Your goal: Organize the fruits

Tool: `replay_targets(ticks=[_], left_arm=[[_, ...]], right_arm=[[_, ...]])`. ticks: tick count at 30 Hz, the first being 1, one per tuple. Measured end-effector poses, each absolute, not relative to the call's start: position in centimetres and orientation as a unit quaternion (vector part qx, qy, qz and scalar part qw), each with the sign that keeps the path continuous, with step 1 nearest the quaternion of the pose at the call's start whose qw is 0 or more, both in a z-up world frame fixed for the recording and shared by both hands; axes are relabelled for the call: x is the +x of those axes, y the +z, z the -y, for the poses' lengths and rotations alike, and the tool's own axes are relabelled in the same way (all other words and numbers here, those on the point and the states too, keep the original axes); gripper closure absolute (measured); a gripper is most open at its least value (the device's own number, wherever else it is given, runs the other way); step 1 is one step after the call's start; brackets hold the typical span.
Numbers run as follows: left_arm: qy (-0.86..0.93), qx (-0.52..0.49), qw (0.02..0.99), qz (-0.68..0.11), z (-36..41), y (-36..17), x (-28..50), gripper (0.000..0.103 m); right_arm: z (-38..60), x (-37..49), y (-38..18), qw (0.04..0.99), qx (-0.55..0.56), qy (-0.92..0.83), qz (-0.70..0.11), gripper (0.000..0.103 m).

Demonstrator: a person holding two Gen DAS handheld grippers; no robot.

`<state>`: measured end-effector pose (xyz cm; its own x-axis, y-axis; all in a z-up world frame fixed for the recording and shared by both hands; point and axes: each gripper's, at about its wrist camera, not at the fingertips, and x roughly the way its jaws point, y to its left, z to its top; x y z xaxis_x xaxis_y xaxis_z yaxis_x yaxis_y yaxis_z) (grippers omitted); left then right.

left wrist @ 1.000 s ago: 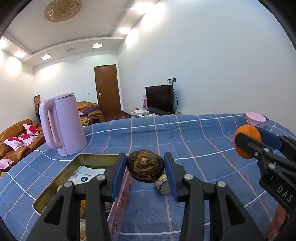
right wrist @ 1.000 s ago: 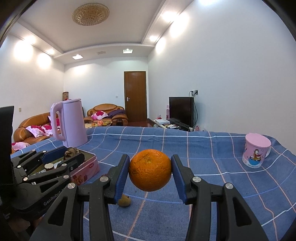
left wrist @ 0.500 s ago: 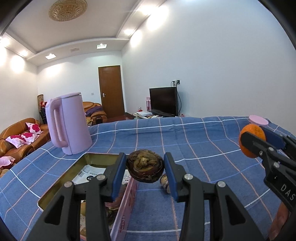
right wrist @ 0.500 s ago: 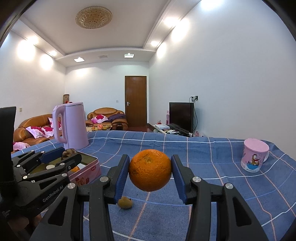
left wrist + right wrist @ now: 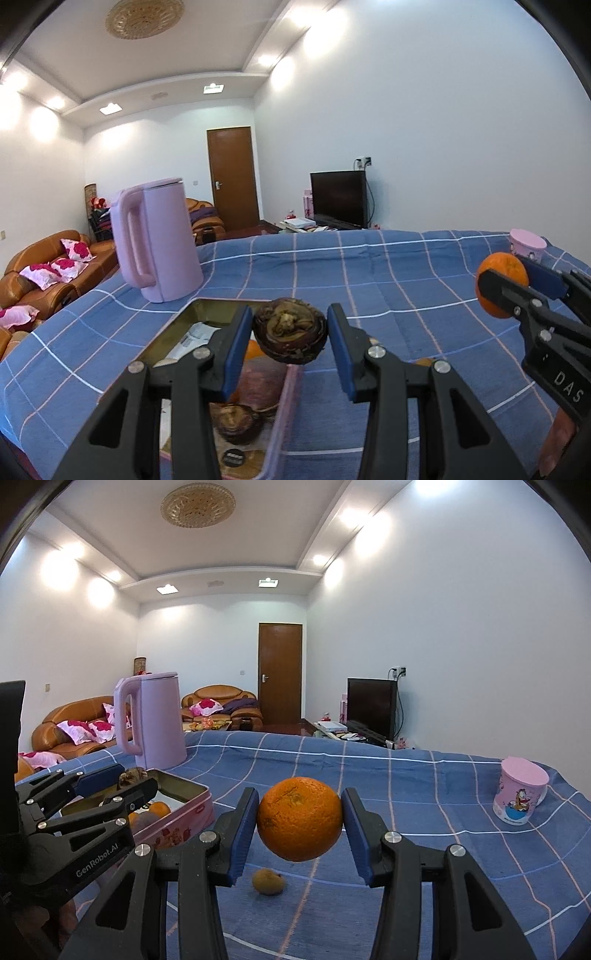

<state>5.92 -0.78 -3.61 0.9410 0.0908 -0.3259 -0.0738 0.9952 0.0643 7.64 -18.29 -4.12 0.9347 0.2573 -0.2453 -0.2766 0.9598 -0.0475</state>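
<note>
My left gripper [image 5: 290, 334] is shut on a dark brown, wrinkled fruit [image 5: 290, 336], held above the right rim of an open pink tin box [image 5: 286, 398]. Inside the tin lie another dark fruit [image 5: 236, 422], an orange fruit [image 5: 252, 349] and a paper leaflet [image 5: 195, 332]. My right gripper [image 5: 300, 819] is shut on an orange [image 5: 300, 819], held above the blue checked cloth. In the right wrist view the left gripper [image 5: 122, 786] shows at the left over the tin box [image 5: 177, 819]. A small yellow-brown fruit [image 5: 268, 881] lies on the cloth below the orange.
A tall pink kettle [image 5: 155, 240] stands behind the tin at the back left. A pink cartoon cup [image 5: 521, 795] stands at the table's right side. The blue checked tablecloth [image 5: 369, 273] covers the table; sofas, a door and a television lie beyond.
My left gripper has carried the brown fruit leftwards, from beside the tin to over its right rim. The right gripper holds the orange in nearly the same place.
</note>
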Motion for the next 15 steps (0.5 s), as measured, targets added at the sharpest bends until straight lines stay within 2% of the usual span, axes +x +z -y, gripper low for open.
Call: replay_targets(ticks=[15], left_arm=[[0.093, 0.003, 0.979, -0.182, -4.7, -3.5, 5.9, 0.059]], right_arm=[[14.6, 8.5, -3.6, 0.977, -0.054, 0.171, -0.118, 0.055]])
